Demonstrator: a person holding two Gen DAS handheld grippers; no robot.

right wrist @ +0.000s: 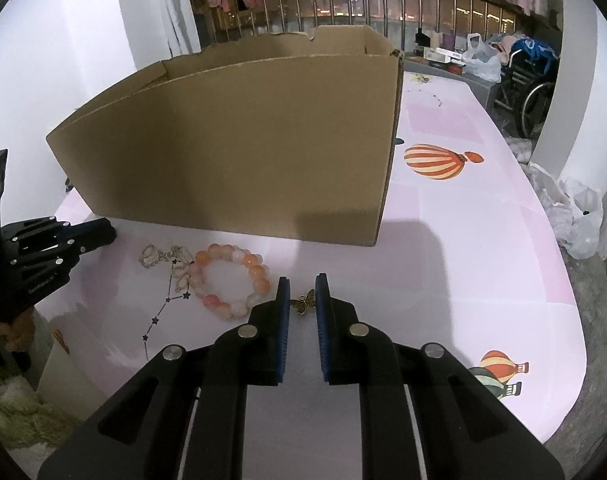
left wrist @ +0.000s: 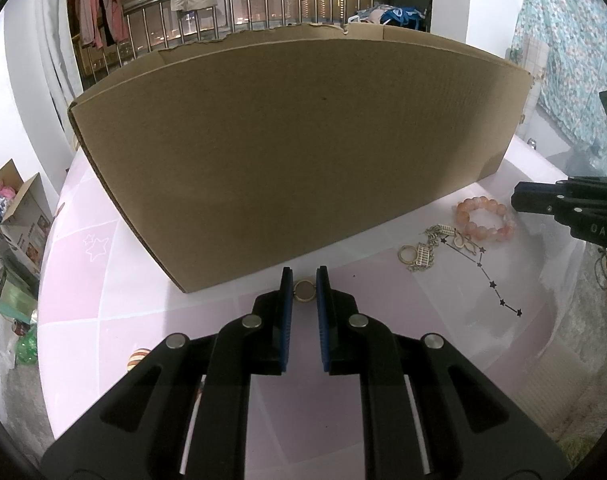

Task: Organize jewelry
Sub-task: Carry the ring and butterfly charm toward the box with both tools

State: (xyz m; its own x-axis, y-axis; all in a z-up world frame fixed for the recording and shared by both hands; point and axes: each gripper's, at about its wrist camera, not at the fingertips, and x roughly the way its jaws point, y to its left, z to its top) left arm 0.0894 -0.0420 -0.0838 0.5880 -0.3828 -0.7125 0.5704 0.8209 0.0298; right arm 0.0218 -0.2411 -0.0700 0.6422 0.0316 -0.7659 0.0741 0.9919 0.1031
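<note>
My left gripper [left wrist: 304,276] is open with a small gold ring [left wrist: 304,291] lying on the table between its fingertips. My right gripper [right wrist: 303,285] is open with a small bronze butterfly charm [right wrist: 302,303] between its fingertips. A pink and orange bead bracelet [right wrist: 233,280] lies left of the right gripper; it also shows in the left wrist view [left wrist: 483,218]. Gold chains with abacus charms [left wrist: 423,254] lie beside it. A large open cardboard box [left wrist: 295,152] stands just behind all of them.
The table has a pink cloth [right wrist: 463,248] printed with balloons and star lines. Its rounded edge runs close on the right. Floor clutter, bags [right wrist: 575,216] and a wheelchair [right wrist: 523,92] lie beyond. A box of items [left wrist: 15,216] stands at the left.
</note>
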